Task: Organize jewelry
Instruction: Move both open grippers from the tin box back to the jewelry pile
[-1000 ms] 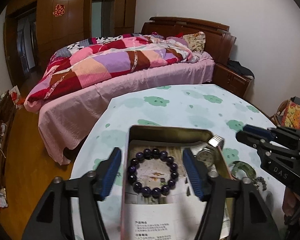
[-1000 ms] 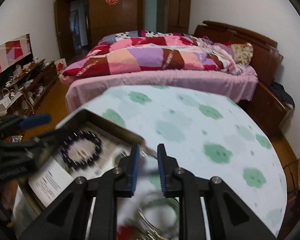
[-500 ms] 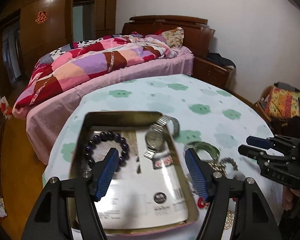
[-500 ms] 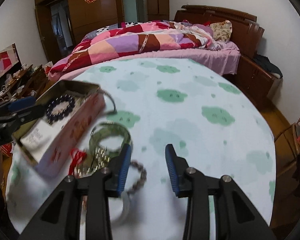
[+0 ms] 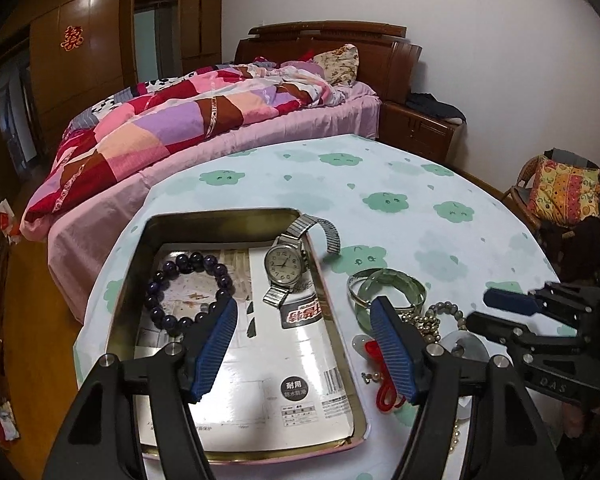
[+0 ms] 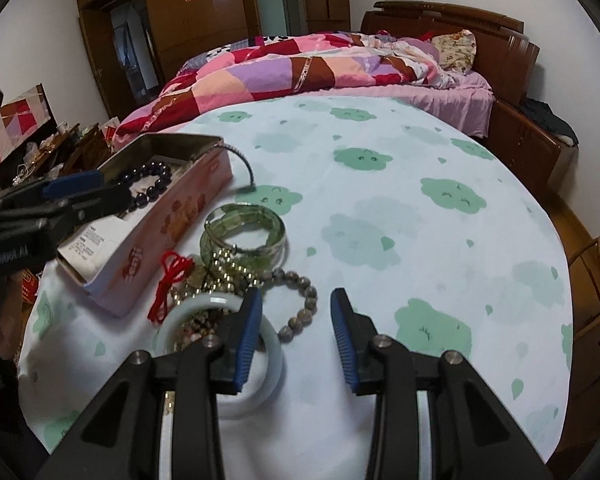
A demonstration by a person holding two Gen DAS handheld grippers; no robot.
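Observation:
An open metal tin (image 5: pixel 140 264) on the cloud-print tablecloth holds a dark purple bead bracelet (image 5: pixel 188 292) and a silver wristwatch (image 5: pixel 286 266), whose band hangs over the right rim. My left gripper (image 5: pixel 302 320) hovers open over the tin's near right, holding nothing. Right of the tin lies a pile: a green bangle (image 6: pixel 244 224), gold beads (image 6: pixel 228 264), a red cord (image 6: pixel 170 276), a white bangle (image 6: pixel 188 308) and a grey bead bracelet (image 6: pixel 304 304). My right gripper (image 6: pixel 296 304) stands open just short of the grey bracelet, its left finger over the white bangle.
A printed paper sheet (image 5: pixel 260 360) lines the tin. The round table's edge (image 6: pixel 556 240) curves at the right. Beyond it stand a bed with a patchwork quilt (image 5: pixel 188 128), a wooden nightstand (image 5: pixel 420 128) and a wicker chair with a cushion (image 5: pixel 564 192).
My right gripper has widened its jaws and drawn away from the tin to the jewelry pile. My left gripper has shifted right, from around the purple bracelet toward the tin's right side.

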